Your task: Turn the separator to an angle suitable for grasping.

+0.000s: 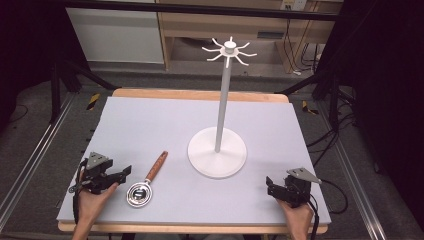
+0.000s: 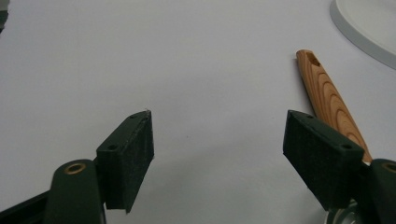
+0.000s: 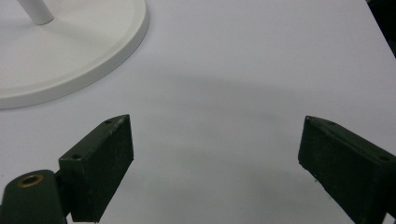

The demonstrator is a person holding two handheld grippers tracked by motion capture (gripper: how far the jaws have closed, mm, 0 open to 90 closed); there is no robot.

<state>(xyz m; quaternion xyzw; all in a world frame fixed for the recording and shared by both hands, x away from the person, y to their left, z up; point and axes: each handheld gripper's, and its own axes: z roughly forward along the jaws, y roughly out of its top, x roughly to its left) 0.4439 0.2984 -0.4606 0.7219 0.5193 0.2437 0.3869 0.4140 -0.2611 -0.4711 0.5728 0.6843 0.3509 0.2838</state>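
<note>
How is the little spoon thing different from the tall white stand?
The ladle lies flat on the table; the white stand stands upright. The ladle has a brown wooden handle and shiny metal bowl; the stand is all white. The ladle is small; the stand is far taller. Both rest on the grey table.

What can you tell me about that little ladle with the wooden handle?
The ladle lies flat on the grey table, near its front edge. It has a round, shiny metal bowl, facing up, and a reddish-brown handle with a clear wood grain and a hole at its far end, pointing away towards the white stand's base. Nothing grips it; the left gripper sits open just beside it.
</note>
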